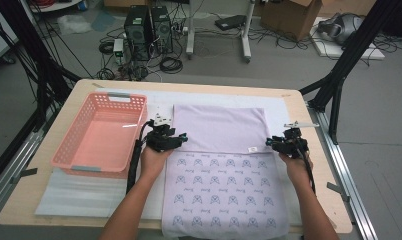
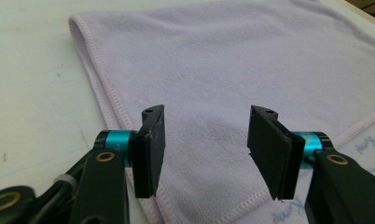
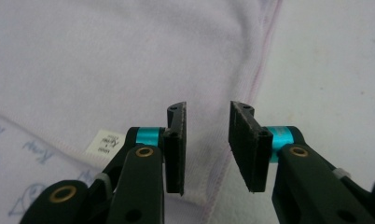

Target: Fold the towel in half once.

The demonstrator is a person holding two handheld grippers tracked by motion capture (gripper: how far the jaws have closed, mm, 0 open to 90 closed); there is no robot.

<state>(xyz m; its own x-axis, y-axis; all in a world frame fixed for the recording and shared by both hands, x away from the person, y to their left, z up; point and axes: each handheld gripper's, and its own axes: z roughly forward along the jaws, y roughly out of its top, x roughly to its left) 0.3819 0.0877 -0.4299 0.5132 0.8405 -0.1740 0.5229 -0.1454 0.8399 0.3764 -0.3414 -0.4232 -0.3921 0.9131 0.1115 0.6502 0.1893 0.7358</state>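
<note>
On table (image 1: 84, 87) center: lilac towel (image 1: 219, 130), far half folded over toward near side, plain back up; printed near half hangs past near table edge. Pink basket (image 1: 101, 135) left of it, on white mat (image 1: 69, 197). Left gripper (image 1: 181, 136) at fold's left edge, jaws parted, nothing pinched; left gripper view looks along them over towel's hemmed edge. Right gripper (image 1: 270, 142) at right edge near white label (image 1: 252, 149), jaws also apart w/ nothing btwn, hem just below them. Looks like first fold just laid & released. Next move prob: re-grip both side edges of doubled layer, pinching both plies, then fold again evenly.
</note>
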